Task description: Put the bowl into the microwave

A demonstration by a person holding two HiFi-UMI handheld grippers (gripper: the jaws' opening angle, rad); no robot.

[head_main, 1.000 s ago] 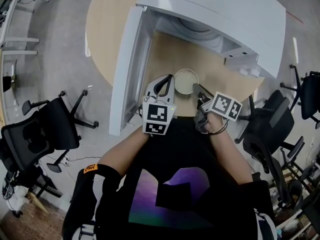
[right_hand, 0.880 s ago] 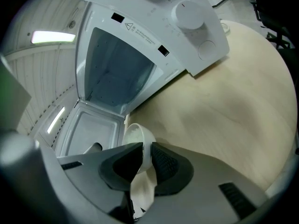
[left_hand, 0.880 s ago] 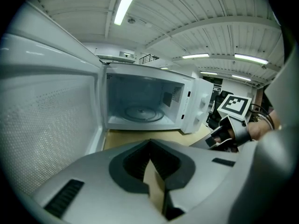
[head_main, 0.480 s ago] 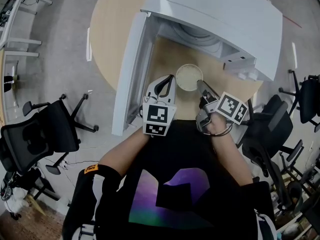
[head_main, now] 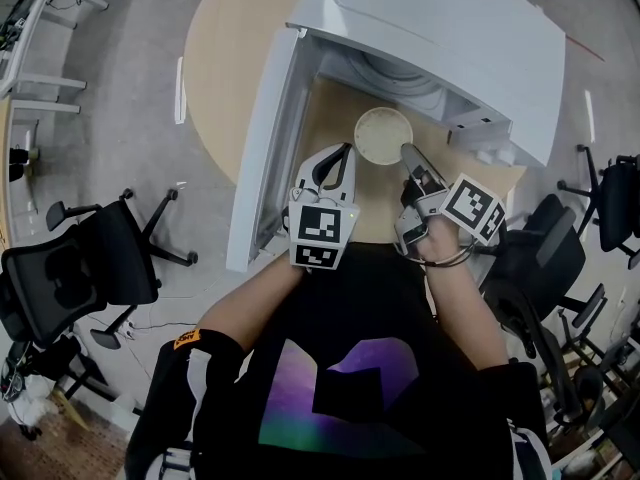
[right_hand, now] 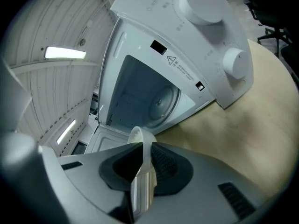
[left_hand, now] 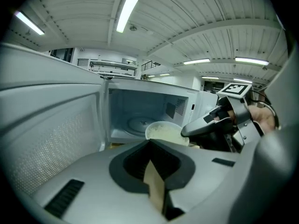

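While the right gripper [head_main: 407, 154] pinches the near-right rim of the bowl [head_main: 384, 134], its jaws closed on the wall so that the rim stands edge-on between them in its own view, the bowl sits just before the open mouth of the microwave [head_main: 450, 38], above the table [head_main: 215, 58] and not yet inside. Bowl holds a pale filling; can't tell what it is. Whether the base touches the table or hangs clear is not readable. Door [head_main: 258, 148] stands open at the left. Left gripper [head_main: 342, 158] is just beside the bowl's left, jaws drawn together, nothing gripped. Step in hand, by my reading: carry the bowl through the opening onto the turntable [left_hand: 134, 123]. To do it well: hold the rim level, since a one-sided pinch lets the far side sag and the filling could spill. Go straight in, clear of the opening's edges and the door. Set down near the turntable's centre. Release only once the base is seated. Leave the left gripper out of the opening so the path is free.
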